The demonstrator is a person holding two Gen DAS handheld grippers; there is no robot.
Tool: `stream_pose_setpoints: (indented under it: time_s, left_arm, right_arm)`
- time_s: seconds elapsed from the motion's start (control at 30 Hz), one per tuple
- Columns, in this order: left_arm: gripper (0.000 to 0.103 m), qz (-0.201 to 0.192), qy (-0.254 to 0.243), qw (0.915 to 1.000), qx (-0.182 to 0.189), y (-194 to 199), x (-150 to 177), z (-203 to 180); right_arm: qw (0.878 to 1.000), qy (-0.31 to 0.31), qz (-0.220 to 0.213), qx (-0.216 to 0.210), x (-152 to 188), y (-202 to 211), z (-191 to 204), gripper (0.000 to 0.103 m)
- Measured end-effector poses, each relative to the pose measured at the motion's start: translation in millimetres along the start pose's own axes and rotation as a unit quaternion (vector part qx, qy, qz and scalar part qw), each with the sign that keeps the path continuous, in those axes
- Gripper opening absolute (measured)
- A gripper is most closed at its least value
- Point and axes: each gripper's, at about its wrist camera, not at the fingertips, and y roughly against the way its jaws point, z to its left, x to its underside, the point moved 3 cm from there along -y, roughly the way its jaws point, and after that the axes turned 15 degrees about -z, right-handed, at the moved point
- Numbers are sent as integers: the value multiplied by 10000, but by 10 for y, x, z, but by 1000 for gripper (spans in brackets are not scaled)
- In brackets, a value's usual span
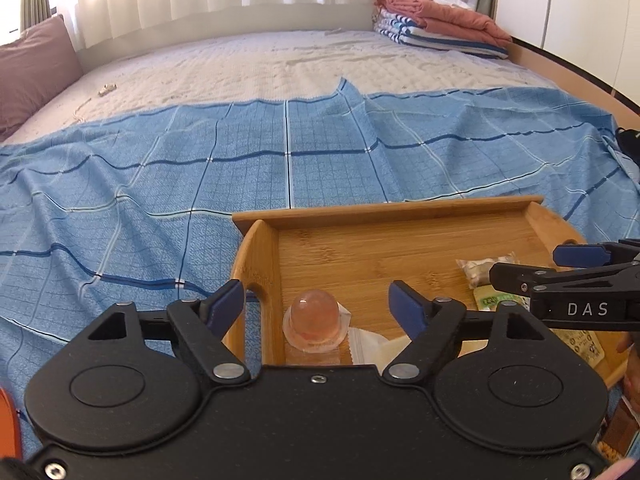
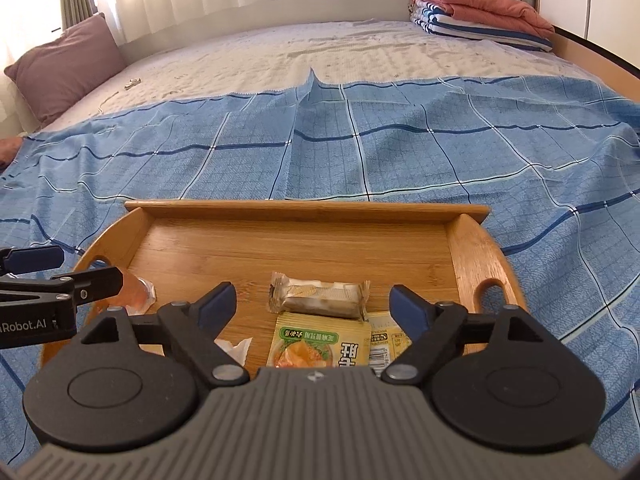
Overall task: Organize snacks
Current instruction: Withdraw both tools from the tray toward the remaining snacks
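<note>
A wooden tray lies on a blue checked cloth on a bed. In the left wrist view my left gripper is open, and a pink jelly cup sits on the tray between its fingers, untouched. A white wrapper lies beside it. In the right wrist view my right gripper is open above a clear-wrapped bar, a green and yellow packet and a yellow packet. The left gripper shows at the left by the jelly cup.
The blue cloth covers the near half of the bed. A brown pillow lies at the far left, folded blankets at the far right. The right gripper reaches in over the tray's right side.
</note>
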Motion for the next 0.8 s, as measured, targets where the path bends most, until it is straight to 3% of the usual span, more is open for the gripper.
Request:
stream_pose_setpoints:
  time_s: [0.8]
  left_arm:
    - [90, -722, -146, 9954, 611, 1352, 478, -233]
  right_arm:
    - [9921, 872, -860, -268, 557, 1399, 100, 101]
